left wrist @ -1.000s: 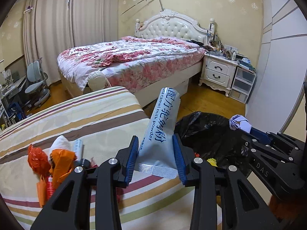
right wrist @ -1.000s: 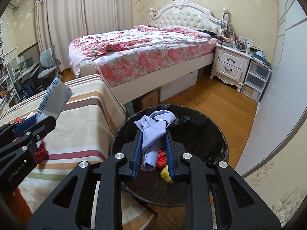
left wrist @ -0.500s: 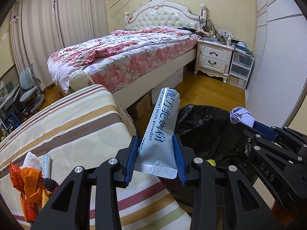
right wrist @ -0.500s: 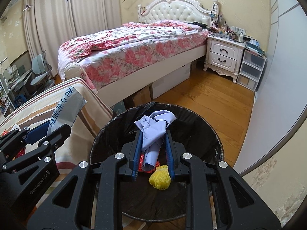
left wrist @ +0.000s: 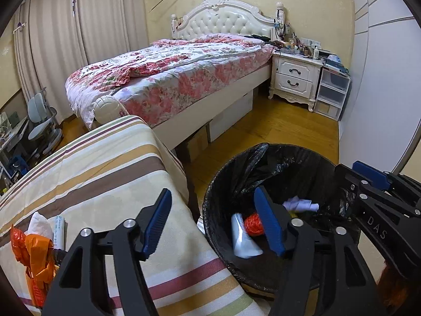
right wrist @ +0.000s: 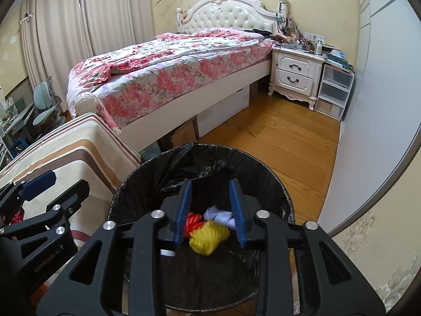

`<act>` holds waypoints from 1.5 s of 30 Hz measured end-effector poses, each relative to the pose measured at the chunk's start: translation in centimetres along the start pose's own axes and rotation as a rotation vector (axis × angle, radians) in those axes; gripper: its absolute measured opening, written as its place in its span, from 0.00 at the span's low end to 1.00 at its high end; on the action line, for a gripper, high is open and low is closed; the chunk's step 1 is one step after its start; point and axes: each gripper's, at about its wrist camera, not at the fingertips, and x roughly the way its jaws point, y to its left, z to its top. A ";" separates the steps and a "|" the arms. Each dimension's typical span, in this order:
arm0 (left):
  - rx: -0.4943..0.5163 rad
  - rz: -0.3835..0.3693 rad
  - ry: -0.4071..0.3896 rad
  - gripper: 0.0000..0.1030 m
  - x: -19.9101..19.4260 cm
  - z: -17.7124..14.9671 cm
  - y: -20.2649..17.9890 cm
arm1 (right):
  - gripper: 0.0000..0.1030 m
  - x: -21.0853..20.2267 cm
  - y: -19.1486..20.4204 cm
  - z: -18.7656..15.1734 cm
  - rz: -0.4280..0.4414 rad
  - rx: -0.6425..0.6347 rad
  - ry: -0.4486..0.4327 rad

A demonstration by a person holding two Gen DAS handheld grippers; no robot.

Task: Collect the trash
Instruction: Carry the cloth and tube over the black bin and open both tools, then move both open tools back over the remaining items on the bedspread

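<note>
The black-lined trash bin [left wrist: 210, 205] stands on the floor beside the striped table [left wrist: 105, 173]. My left gripper [left wrist: 213, 221] hangs over the bin's left rim, its jaws opening with nothing between them. The silver milk powder sachet [left wrist: 243, 239] lies inside the bin next to a red net [left wrist: 254, 223]. My right gripper [right wrist: 210, 210] is above the bin [right wrist: 263, 168], jaws opening and empty. The crumpled lilac paper [right wrist: 221, 216] rests below them in the bin beside a yellow ball [right wrist: 208, 239]. Orange wrappers [left wrist: 34, 245], a white tissue [left wrist: 38, 223] and a small sachet [left wrist: 59, 230] lie on the table.
A flower-covered bed [left wrist: 171, 79] fills the far side, with boxes under it. A white nightstand [left wrist: 294, 79] and plastic drawers [left wrist: 331, 92] stand by the right wall. Wooden floor [right wrist: 276, 137] lies open between bin and bed. A desk chair [left wrist: 42, 123] is at far left.
Both grippers moved over the bin and opened. The sachet dropped from the left gripper and the lilac paper from the right; both now lie in the bin.
</note>
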 end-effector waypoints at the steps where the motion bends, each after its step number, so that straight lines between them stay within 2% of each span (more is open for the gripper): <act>1: -0.003 0.003 -0.003 0.67 -0.2 0.0 0.1 | 0.35 -0.1 0.0 0.0 -0.002 0.002 -0.003; 3: -0.010 0.011 -0.012 0.68 -0.8 -0.1 0.4 | 0.36 -0.4 0.1 -0.1 -0.006 -0.001 -0.004; 7: -0.019 0.035 -0.021 0.70 -1.8 -0.5 1.2 | 0.45 -1.1 0.2 -0.4 -0.013 -0.002 -0.010; 13: -0.046 0.055 -0.020 0.70 -3.7 -1.4 2.8 | 0.50 -2.4 1.2 -1.1 -0.002 -0.002 -0.006; 22: -0.090 0.109 -0.020 0.70 -6.9 -3.7 6.0 | 0.51 -4.6 4.2 -2.8 0.056 -0.021 0.013; 32: -0.158 0.188 -0.017 0.70 -10.6 -7.0 10.5 | 0.51 -6.6 9.3 -4.8 0.146 -0.101 0.029; 45: -0.279 0.300 0.013 0.70 -13.1 -11.2 17.5 | 0.51 -8.2 15.9 -6.3 0.243 -0.220 0.035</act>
